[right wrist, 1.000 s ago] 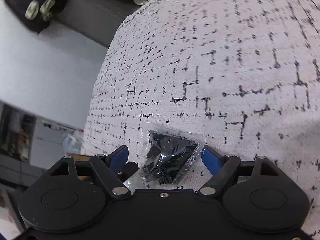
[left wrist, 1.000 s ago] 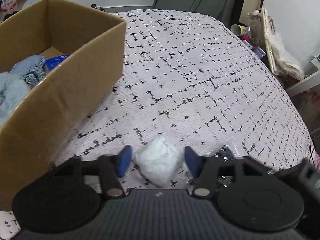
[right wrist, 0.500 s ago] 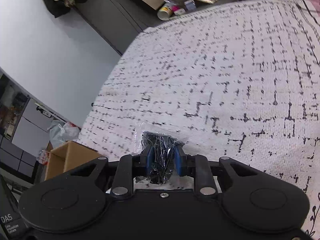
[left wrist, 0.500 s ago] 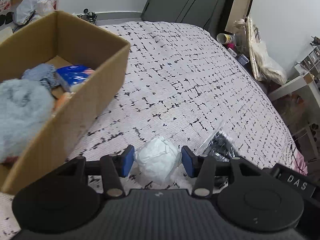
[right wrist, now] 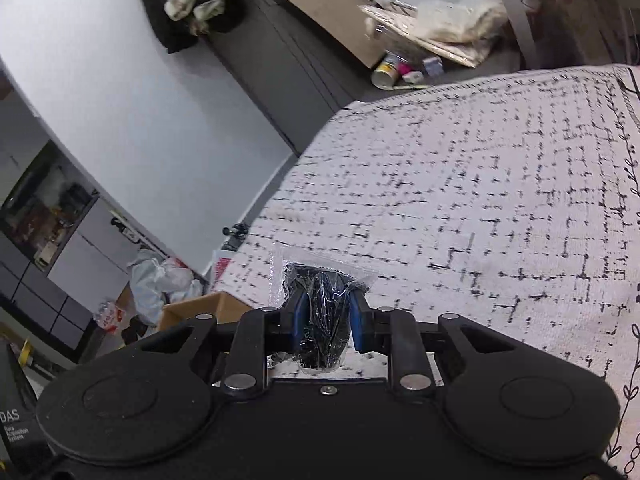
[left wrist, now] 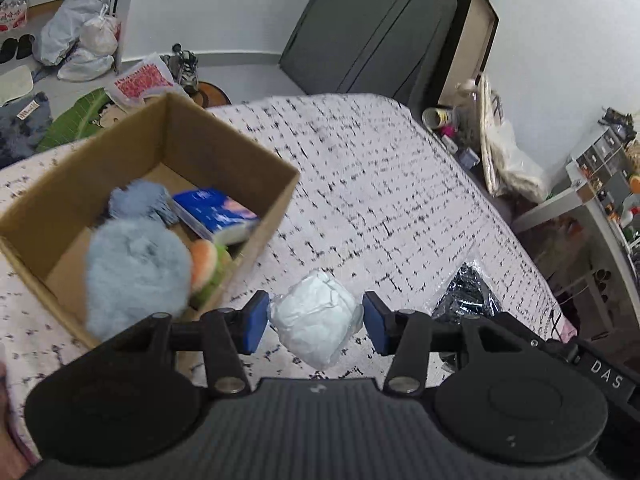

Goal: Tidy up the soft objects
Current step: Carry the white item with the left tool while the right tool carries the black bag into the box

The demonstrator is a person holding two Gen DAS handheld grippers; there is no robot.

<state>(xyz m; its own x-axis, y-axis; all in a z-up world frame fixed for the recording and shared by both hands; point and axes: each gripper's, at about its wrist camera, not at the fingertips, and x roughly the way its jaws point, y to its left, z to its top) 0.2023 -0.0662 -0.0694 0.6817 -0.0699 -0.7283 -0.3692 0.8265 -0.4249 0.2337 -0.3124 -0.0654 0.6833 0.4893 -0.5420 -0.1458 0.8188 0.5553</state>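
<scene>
My left gripper point(left wrist: 316, 328) is shut on a white crumpled soft bundle point(left wrist: 314, 314), held a little above the patterned bedspread point(left wrist: 380, 184). To its left stands an open cardboard box point(left wrist: 276, 200) with a fluffy blue toy point(left wrist: 136, 264), a blue packet point(left wrist: 216, 212) and an orange-green soft item point(left wrist: 206, 264) inside. My right gripper point(right wrist: 326, 320) is shut on a clear plastic bag of black material point(right wrist: 320, 280), also lifted off the bed. That bag point(left wrist: 464, 296) shows in the left wrist view too, just right of the white bundle.
The bedspread point(right wrist: 480, 200) stretches ahead of both grippers. A corner of the box point(right wrist: 200, 308) shows low on the left in the right wrist view. Bags and shoes point(left wrist: 84, 40) lie on the floor; a dark cabinet point(left wrist: 380, 28) and clutter point(left wrist: 492, 144) stand beyond the bed.
The right gripper closed on the black bag and lifted it. The left gripper rose with the white bundle, bringing the inside of the box into view.
</scene>
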